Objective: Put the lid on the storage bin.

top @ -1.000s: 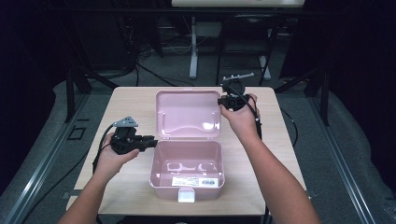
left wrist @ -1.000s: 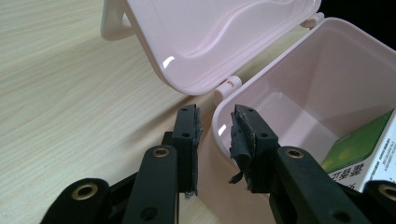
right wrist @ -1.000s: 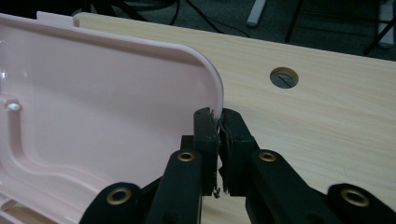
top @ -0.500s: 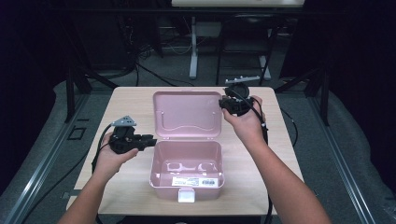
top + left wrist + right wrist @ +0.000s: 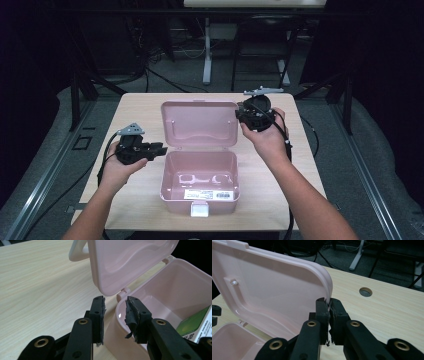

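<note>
**Pink box lid pinched at its edge, base released**

Pink box point(image 5: 200, 182) sits open mid-table, its lid point(image 5: 199, 124) tilted back on the hinges. The right gripper point(image 5: 328, 303) has its jaws closed on the lid's thin right-hand rim, pads pressed flat against the plastic. The left gripper point(image 5: 115, 306) hovers at the base's near corner by a hinge point(image 5: 123, 291); its jaws have just been opening and stand about half apart, nothing pressed between them. I judge the box light, stiff and rather slippery, so the rim is the best hold, with the base steadied at its wall. A labelled carton point(image 5: 197, 323) lies inside. The wooden table point(image 5: 140, 110) is otherwise bare.
</note>
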`<state>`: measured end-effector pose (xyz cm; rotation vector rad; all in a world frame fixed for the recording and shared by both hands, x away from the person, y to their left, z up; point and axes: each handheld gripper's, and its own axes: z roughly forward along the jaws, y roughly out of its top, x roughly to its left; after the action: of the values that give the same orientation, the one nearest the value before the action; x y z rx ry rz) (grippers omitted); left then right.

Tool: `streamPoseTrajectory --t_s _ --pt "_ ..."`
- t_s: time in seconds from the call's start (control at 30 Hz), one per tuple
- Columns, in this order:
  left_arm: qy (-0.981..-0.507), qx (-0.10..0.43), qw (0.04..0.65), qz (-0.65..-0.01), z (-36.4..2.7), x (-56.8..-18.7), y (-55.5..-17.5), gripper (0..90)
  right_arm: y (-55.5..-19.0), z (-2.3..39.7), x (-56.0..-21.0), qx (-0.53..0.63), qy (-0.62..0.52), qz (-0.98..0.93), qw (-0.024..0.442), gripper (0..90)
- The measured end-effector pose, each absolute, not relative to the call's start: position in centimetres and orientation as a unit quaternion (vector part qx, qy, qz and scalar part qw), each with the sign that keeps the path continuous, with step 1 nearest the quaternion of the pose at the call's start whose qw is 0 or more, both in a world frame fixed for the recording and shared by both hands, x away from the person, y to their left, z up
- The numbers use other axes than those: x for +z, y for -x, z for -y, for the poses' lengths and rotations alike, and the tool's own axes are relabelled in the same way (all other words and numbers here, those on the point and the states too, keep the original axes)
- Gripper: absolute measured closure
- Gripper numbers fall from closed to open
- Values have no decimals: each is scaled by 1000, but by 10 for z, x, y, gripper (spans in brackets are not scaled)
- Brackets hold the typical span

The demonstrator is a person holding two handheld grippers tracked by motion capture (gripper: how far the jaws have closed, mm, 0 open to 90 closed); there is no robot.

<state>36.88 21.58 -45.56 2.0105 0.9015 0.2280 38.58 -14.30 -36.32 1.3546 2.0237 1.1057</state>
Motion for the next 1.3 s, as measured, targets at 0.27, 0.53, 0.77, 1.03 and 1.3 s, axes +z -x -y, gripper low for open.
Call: streamPoseTrajectory --t_s 0.27,0.53,0.77,1.03,1.3 --pt "-810 104 446 -367 -216 -451 -366 620 -380 145 -365 411 -480 -736 242 860" --pt "-805 124 453 -363 -214 -443 -361 604 -373 146 -367 423 -469 -735 247 859" --pt "-803 130 452 -366 -211 -441 -360 598 -369 151 -370 440 -462 -731 242 860" --pt "-797 148 454 -369 -208 -433 -360 582 -360 150 -373 447 -451 -726 263 859" --pt "-783 157 466 -380 -208 -422 -369 562 -356 151 -374 455 -450 -724 259 861"
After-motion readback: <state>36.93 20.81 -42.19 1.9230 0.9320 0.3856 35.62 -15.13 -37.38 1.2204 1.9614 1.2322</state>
